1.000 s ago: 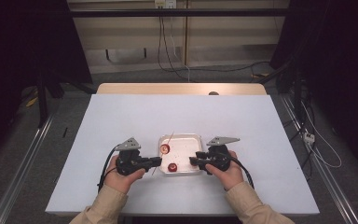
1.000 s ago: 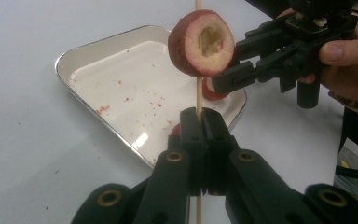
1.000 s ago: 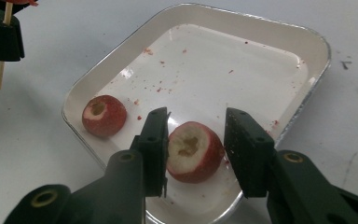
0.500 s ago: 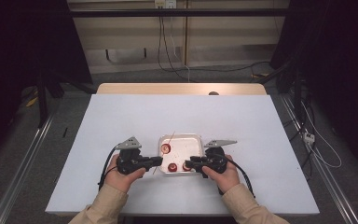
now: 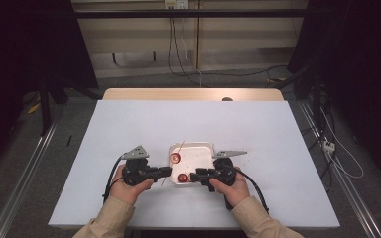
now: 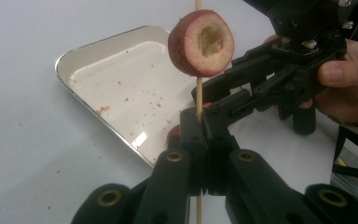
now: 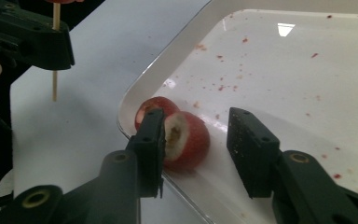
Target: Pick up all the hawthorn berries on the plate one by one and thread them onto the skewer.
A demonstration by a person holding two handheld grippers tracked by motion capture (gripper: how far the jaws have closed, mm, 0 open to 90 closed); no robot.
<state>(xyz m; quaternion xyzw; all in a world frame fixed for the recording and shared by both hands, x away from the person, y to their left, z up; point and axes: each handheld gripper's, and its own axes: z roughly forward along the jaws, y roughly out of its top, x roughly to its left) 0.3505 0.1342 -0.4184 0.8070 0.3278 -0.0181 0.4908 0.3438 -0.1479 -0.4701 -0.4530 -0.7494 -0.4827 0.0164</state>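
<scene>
My right gripper (image 7: 193, 149) had just been opening, jaws straddling the loose fruit piece (image 7: 184, 135) on the tray (image 7: 158, 60) rim. Left gripper (image 6: 200, 126) pinched the upright skewer (image 6: 198, 93), just beyond.

One white tray (image 5: 198, 148) sits on the table (image 5: 129, 124), near the six o'clock edge. One thin wooden skewer (image 6: 198, 93) stands at the tray's nine o'clock side, with one cored red fruit piece (image 6: 201, 43) threaded on it. Two more red fruit pieces (image 7: 186, 135) lie in the tray's six o'clock corner, one behind the other, so that makes three pieces in all. Two handheld grippers are at work, the left gripper (image 5: 164, 171) and the right gripper (image 5: 193, 175), one in each of the person's two hands.
</scene>
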